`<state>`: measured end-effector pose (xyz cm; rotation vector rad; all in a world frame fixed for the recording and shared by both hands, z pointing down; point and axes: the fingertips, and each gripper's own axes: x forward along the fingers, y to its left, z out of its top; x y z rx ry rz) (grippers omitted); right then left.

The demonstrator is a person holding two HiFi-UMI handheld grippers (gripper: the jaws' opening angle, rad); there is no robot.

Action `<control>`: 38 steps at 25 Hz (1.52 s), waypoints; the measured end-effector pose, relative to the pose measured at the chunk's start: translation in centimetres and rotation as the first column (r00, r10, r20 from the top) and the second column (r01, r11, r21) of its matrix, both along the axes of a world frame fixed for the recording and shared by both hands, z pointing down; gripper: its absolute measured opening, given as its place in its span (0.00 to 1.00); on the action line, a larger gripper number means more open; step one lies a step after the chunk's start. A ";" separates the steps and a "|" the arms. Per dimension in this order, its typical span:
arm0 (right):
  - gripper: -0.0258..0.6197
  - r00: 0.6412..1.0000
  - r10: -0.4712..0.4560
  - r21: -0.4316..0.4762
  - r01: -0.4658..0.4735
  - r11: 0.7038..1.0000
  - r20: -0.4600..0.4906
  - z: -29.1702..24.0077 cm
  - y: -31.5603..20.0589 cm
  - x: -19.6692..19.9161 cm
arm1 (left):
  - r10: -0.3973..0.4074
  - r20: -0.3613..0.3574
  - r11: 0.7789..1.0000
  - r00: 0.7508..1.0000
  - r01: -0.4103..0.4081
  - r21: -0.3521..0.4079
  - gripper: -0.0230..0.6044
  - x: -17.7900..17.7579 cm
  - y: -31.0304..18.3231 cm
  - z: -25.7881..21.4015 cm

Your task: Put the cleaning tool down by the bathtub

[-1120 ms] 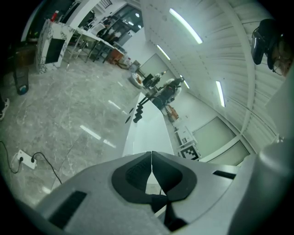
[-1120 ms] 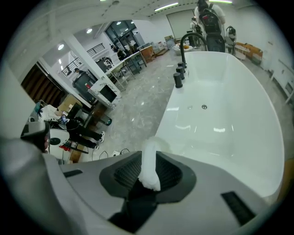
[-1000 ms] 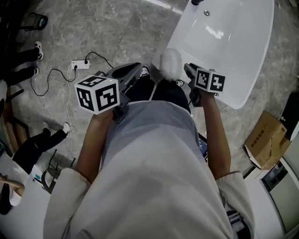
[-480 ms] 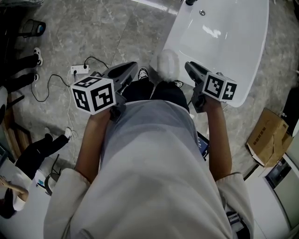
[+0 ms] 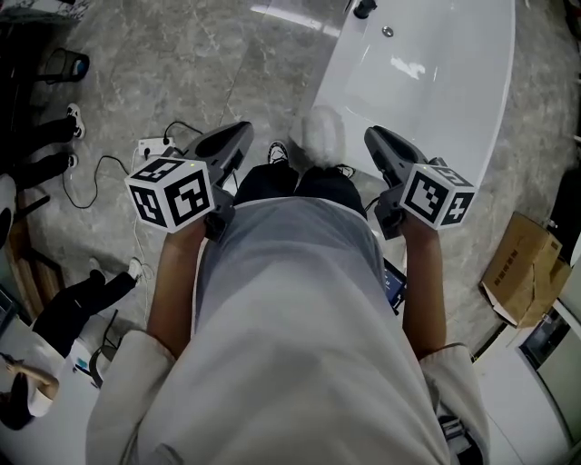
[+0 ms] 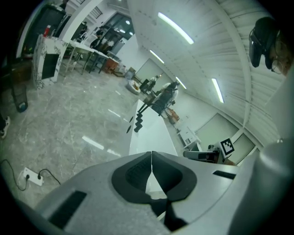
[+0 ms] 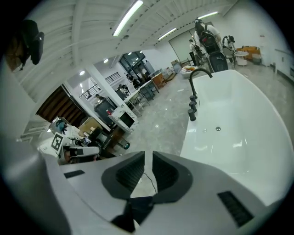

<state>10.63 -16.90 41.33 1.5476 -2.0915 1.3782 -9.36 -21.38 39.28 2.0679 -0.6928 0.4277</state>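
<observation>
A white bathtub [image 5: 454, 136] fills the upper right of the head view, with a black faucet [image 5: 364, 8] at its far end. A white fluffy round thing [image 5: 322, 136], blurred, lies just off the tub's near left rim, between the two grippers. My left gripper [image 5: 238, 134] hovers to its left, jaw tips touching, nothing in them [image 6: 151, 153]. My right gripper [image 5: 374, 138] hovers to its right over the tub's near edge, jaws drawn together to a thin slit with nothing in it [image 7: 148, 153]. The right gripper view shows the bathtub [image 7: 239, 124] and its faucet [image 7: 195, 87].
A white power strip [image 5: 150, 145] with black cables lies on the grey marble floor to the left. A cardboard box [image 5: 522, 268] sits at the right, past the tub. Other people's legs and shoes [image 5: 73, 118] show at the left edge. Desks stand further off.
Both grippers have pulled back toward my body and spread apart. The right one has moved right, away from the white fluffy thing, which stays by the tub.
</observation>
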 end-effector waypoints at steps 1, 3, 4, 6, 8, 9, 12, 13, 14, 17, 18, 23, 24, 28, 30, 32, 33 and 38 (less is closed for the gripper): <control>0.12 1.000 0.000 0.013 0.000 1.000 -0.003 -0.5 0.0 0.1 | 0.005 0.009 1.000 1.000 -0.005 0.013 0.05 0.2 0.0 -0.2; 0.10 1.000 0.005 0.045 -0.005 0.999 0.003 -1.5 -0.1 0.3 | 0.015 0.014 0.999 1.000 -0.016 0.033 0.05 0.7 0.0 -0.7; 0.10 1.000 0.010 0.062 -0.011 0.998 0.009 -2.2 0.0 0.3 | 0.022 0.019 0.999 1.000 -0.023 0.044 0.05 0.9 0.1 -0.9; 0.08 1.000 0.015 0.098 -0.015 0.995 0.001 -3.5 0.1 0.2 | 0.034 0.037 0.997 0.999 -0.037 0.071 0.05 1.0 0.2 -1.5; 0.07 0.999 0.009 0.139 -0.002 0.990 -0.043 -4.9 0.1 0.0 | 0.037 0.047 0.994 0.998 -0.042 0.096 0.05 0.9 0.0 -2.2; 0.07 0.998 0.002 0.159 0.009 0.987 -0.069 -5.5 0.1 -0.2 | 0.036 0.047 0.994 0.998 -0.041 0.106 0.05 0.9 -0.2 -2.6; 0.06 0.991 -0.028 0.206 0.055 0.977 -0.130 -6.9 -0.1 -0.9 | 0.025 0.049 0.991 0.998 -0.032 0.132 0.05 0.9 -0.8 -3.5; 0.06 0.989 -0.040 0.211 0.070 0.975 -0.145 -7.2 0.0 -1.2 | 0.023 0.052 0.990 0.998 -0.030 0.139 0.05 0.9 -0.9 -3.7; 0.06 0.987 -0.049 0.212 0.082 0.974 -0.154 -7.3 0.1 -1.4 | 0.021 0.054 0.989 0.998 -0.028 0.146 0.05 0.9 -1.1 -3.9; 0.06 0.985 -0.056 0.215 0.091 0.972 -0.164 -7.6 0.0 -2.0 | 0.015 0.056 0.986 0.998 -0.024 0.167 0.05 0.8 -1.6 -4.5; 0.06 0.984 -0.056 0.217 0.093 0.972 -0.171 -7.7 -0.1 -2.1 | 0.014 0.056 0.985 0.998 -0.023 0.172 0.05 0.7 -1.8 -4.8; 0.06 0.978 -0.079 0.230 0.124 0.965 -0.196 -8.2 -0.3 -2.6 | 0.009 0.089 0.979 0.996 -0.027 0.204 0.05 0.5 -2.3 -5.3; 0.06 0.976 -0.091 0.235 0.137 0.962 -0.196 -8.3 -0.3 -2.8 | 0.007 0.101 0.977 0.995 -0.028 0.211 0.05 0.5 -2.3 -5.4; 0.06 0.971 -0.122 0.231 0.169 0.958 -0.205 -8.3 -0.3 -3.3 | -0.002 0.142 0.971 0.990 -0.033 0.238 0.05 0.6 -2.4 -5.6; 0.06 0.972 -0.121 0.207 0.164 0.965 -0.204 -7.9 0.0 -3.5 | -0.016 0.144 0.970 0.989 -0.019 0.243 0.05 0.5 -2.4 -5.6; 0.06 0.973 -0.124 0.181 0.159 0.971 -0.193 -7.3 0.3 -3.7 | -0.046 0.134 0.971 0.990 0.013 0.239 0.05 0.3 -2.6 -5.5; 0.06 0.973 -0.124 0.173 0.159 0.972 -0.194 -7.2 0.5 -3.7 | -0.055 0.129 0.972 0.990 0.024 0.236 0.05 0.3 -2.6 -5.4; 0.06 0.975 -0.080 0.160 0.115 0.980 -0.208 -7.1 0.7 -2.7 | -0.035 0.126 0.976 0.991 0.007 0.216 0.05 0.6 -1.9 -4.9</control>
